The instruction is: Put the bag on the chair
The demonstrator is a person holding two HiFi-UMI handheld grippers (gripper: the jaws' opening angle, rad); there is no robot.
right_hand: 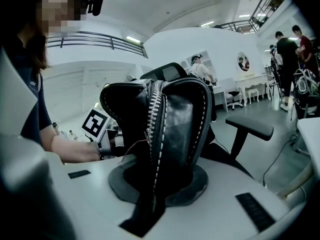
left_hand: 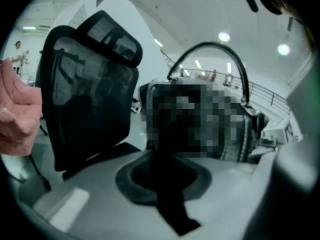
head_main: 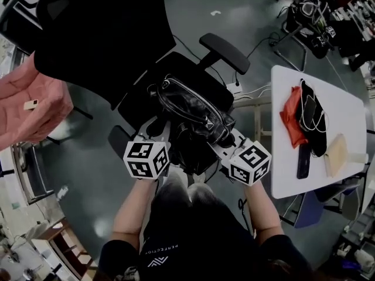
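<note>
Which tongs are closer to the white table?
Right. The right tongs clamp the black bag at the end nearest the white table; the left tongs clamp its other end, farther away.

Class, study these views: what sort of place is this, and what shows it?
Probably a shared office or lab workspace: a black office chair, a white table with cables lying on it, and people standing by more furniture farther off.

Chair seat mostly under bag — backrest top cropped.
</note>
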